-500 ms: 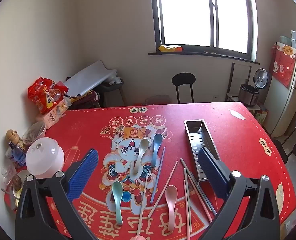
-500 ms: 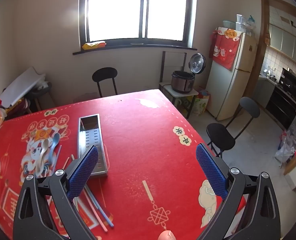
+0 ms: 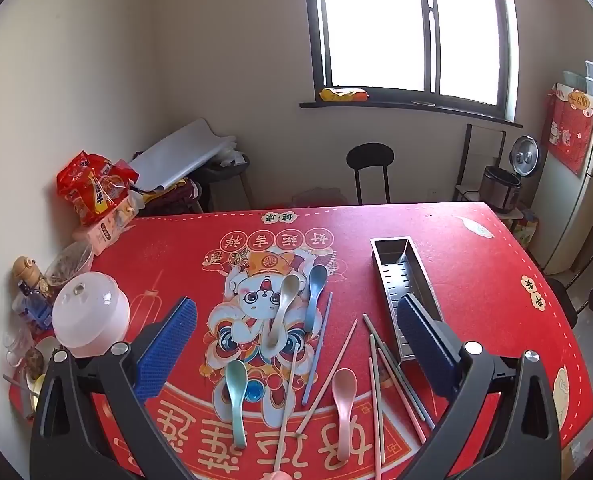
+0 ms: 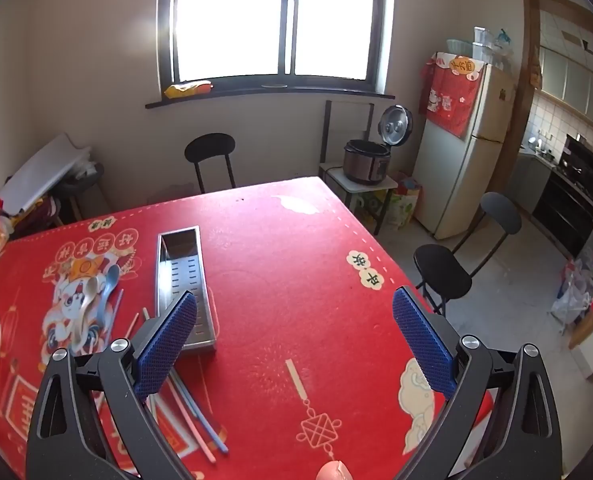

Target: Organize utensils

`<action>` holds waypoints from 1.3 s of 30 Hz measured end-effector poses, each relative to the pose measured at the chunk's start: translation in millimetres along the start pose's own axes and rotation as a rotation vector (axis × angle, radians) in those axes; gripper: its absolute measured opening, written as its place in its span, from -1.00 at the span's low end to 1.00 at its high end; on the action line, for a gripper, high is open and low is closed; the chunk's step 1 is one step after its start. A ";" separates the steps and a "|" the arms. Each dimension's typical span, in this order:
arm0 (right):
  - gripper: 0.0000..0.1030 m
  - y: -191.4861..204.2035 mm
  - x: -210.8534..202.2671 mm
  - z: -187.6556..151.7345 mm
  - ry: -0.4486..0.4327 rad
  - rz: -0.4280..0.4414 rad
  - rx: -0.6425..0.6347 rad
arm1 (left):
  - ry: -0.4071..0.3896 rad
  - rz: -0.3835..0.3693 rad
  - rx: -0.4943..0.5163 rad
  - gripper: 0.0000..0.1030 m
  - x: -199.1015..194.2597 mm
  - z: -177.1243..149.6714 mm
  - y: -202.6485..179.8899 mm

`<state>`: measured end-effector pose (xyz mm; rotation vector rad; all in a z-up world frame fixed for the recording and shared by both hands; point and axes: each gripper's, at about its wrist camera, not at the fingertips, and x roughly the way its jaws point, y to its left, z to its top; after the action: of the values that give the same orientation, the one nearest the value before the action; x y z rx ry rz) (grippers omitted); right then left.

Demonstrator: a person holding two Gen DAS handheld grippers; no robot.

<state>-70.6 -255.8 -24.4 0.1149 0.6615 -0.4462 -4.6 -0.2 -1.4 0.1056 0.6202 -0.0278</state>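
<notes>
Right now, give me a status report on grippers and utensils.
Left gripper open, right gripper open, both empty. Spoons, chopsticks loose on table; metal tray empty. Nothing blocking.

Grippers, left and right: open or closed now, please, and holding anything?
Left gripper: open, holding nothing.
Right gripper: open, holding nothing.

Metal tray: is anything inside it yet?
No utensils show in the tray: its far end and slotted floor look bare in both views. Its near end is hidden behind a pad of the open left claw, so that part can't be confirmed.
</notes>
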 end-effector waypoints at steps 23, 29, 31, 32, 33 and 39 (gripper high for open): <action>0.84 -1.3 0.2 1.1 0.003 0.001 0.002 | 0.005 0.002 -0.004 0.90 3.6 1.1 4.1; 0.84 -0.9 2.1 1.0 0.005 0.003 0.004 | 0.006 0.002 -0.003 0.90 3.8 2.1 4.2; 0.84 -0.9 2.2 0.6 0.005 0.002 0.005 | 0.006 0.003 -0.005 0.90 4.4 1.7 5.0; 0.84 -0.5 2.2 -0.7 0.005 0.001 0.005 | 0.006 0.003 -0.004 0.90 4.1 2.0 4.4; 0.84 0.0 1.0 -0.5 0.004 0.001 0.005 | 0.006 0.004 -0.005 0.90 4.4 2.0 4.8; 0.84 -0.3 2.0 -0.4 0.005 0.001 0.006 | 0.003 0.007 -0.008 0.90 3.6 3.0 6.1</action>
<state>-69.6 -256.7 -26.0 0.1219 0.6648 -0.4468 0.4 5.5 -0.5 0.1000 0.6234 -0.0185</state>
